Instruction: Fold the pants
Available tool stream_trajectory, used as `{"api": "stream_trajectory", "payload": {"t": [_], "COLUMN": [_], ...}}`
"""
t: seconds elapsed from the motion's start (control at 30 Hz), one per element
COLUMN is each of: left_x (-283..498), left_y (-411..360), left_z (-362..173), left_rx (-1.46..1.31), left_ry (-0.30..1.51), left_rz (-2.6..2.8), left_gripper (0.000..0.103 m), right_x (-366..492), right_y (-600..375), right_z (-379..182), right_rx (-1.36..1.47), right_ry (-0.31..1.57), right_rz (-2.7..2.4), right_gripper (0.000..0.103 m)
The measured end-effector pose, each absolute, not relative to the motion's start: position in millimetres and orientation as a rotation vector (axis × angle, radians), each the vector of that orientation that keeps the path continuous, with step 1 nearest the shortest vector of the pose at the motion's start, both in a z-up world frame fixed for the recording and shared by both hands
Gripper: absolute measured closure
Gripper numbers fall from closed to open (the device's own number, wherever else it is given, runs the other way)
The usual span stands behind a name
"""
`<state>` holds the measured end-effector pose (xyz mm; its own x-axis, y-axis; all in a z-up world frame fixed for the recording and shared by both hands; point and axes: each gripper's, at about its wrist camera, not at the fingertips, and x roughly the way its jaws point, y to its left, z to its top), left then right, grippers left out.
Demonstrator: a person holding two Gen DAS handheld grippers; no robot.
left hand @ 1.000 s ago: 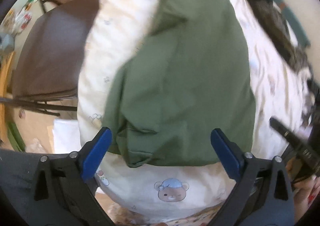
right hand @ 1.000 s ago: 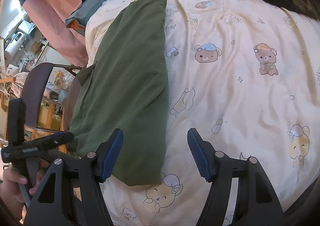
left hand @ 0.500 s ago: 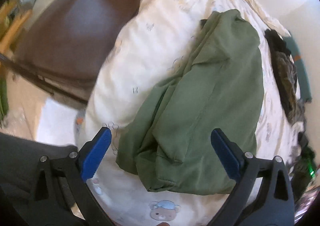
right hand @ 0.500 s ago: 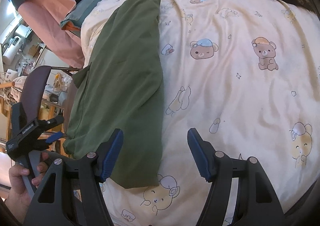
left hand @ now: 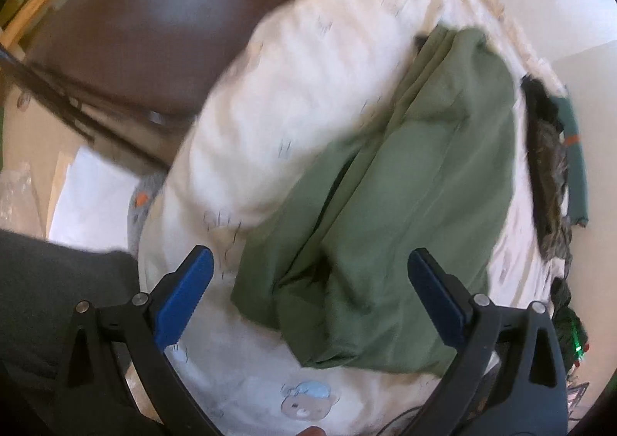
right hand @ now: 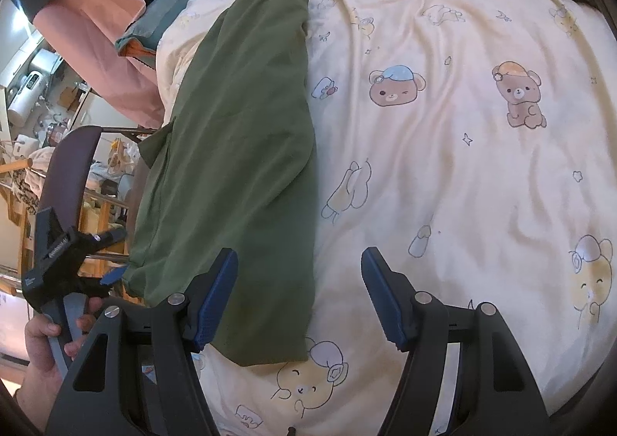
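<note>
Olive green pants [right hand: 239, 150] lie folded lengthwise in a long strip on a cream bear-print quilt [right hand: 462, 174], along its left edge. The right gripper [right hand: 299, 299] hovers open over the near end of the pants, its left pad above the cloth, nothing pinched. In the left wrist view the same pants [left hand: 405, 212] show their near end bunched, and the left gripper [left hand: 308, 295] stands open just above that end. In the right wrist view the left gripper [right hand: 112, 274] sits at the pants' near left corner, held by a hand [right hand: 42, 343].
A brown chair [left hand: 127, 39] stands close beside the bed. A pink cloth [right hand: 104, 50] and a teal cushion [right hand: 162, 15] lie off the quilt's left side. Dark clothing [left hand: 551, 174] rests on the far part of the bed. Cluttered shelves fill the room at left.
The left gripper has rolled and dropped toward the pants' near end, so the chair now fills more of its view. The right gripper has barely moved and stays equally open.
</note>
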<state>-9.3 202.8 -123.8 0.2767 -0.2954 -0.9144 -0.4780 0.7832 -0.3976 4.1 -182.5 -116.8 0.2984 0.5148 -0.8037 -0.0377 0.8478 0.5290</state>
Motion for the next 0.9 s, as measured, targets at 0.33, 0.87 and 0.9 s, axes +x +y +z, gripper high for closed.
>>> {"api": "stream_trajectory", "payload": {"t": [0.33, 0.87, 0.9], "left_x": [-1.4, 0.7, 3.0], "left_y": [149.8, 128.7, 133.8], "left_z": [-145.0, -100.9, -113.1], "left_rx": [-0.546, -0.424, -0.476], "left_ry": [1.412, 1.246, 1.296], "left_rz": [0.021, -0.009, 0.004], "left_gripper": [0.004, 0.049, 0.045], "right_x": [9.5, 8.0, 7.9], "right_y": [-184.1, -192.1, -191.8], "right_z": [-123.4, -126.5, -126.6], "right_rx": [0.446, 0.478, 0.483], "right_ry": [1.237, 1.245, 1.245], "right_rz": [0.360, 0.336, 0.335], "right_gripper": [0.034, 0.034, 0.034]}}
